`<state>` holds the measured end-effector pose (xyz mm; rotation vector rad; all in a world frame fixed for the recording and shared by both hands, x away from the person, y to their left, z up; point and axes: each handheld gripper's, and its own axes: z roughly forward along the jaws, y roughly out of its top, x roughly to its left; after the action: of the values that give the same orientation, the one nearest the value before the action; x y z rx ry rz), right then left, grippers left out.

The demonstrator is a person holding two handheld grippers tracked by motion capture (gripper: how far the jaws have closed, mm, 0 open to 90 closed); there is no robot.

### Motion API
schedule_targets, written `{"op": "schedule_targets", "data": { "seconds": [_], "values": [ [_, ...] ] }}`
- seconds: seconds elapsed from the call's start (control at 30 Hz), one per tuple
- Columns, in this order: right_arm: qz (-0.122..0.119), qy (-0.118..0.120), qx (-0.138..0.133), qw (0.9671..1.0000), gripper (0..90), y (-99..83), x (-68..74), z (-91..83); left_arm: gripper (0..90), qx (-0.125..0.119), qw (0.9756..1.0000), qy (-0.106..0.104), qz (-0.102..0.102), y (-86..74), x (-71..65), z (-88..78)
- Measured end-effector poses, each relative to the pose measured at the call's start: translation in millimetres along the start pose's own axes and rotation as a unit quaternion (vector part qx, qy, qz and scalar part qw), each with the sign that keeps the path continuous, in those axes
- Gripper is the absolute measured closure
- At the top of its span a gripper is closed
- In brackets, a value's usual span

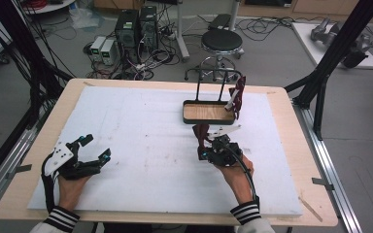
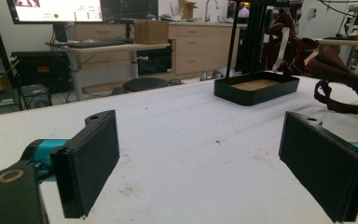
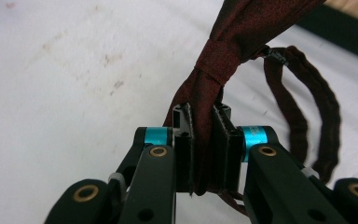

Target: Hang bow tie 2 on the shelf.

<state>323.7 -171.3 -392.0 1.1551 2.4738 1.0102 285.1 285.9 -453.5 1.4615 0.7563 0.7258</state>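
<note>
My left gripper [image 2: 200, 161] rests low over the white table cover [image 2: 191, 121], its two black jaws standing wide apart with nothing between them. Ahead and to the right of it sits a black tray [image 2: 256, 87] with a wooden floor. Farther right lies dark red fabric [image 2: 345, 77] with a looped strap.

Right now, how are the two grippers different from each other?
The left gripper has its jaws spread wide with nothing between them; the right gripper has its jaws shut on a dark red bow tie. The left gripper sits near the left edge of the white table cover; the right gripper is close to the black tray. Both are black with teal parts, and a hand holds each.
</note>
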Motion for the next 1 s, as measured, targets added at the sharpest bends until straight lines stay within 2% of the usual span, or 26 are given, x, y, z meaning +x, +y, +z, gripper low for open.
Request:
{"op": "schedule_targets", "data": {
  "seconds": [0.27, 0.43, 0.73, 0.9, 1.0],
  "values": [
    [-0.001, -0.019, -0.048, 0.9987, 80.3, 3.9, -0.9, -8.6, 12.6, 0.0, 1.0, 0.0, 0.0, 0.0, 0.0, 0.1],
    [0.001, -0.031, -0.077, 0.9965, 80.2, 8.0, -1.5, -12.7, 12.5, 0.0, 1.0, 0.0, 0.0, 0.0, 0.0, 0.0],
    [0.016, -0.052, -0.131, 0.9899, 80.3, 15.9, -5.0, -22.2, 12.6, 0.0, 1.0, 0.0, 0.0, 0.0, 0.0, 0.0],
    [0.021, -0.063, -0.153, 0.9859, 80.3, 21.0, -9.1, -27.3, 12.6, 0.0, 1.0, 0.0, 0.0, 0.0, -0.1, 0.1],
    [0.019, -0.066, -0.158, 0.9851, 80.3, 25.5, -10.3, -28.7, 12.5, 0.0, 1.0, 0.0, 0.0, 0.0, -0.1, 0.1]
  ]
}}
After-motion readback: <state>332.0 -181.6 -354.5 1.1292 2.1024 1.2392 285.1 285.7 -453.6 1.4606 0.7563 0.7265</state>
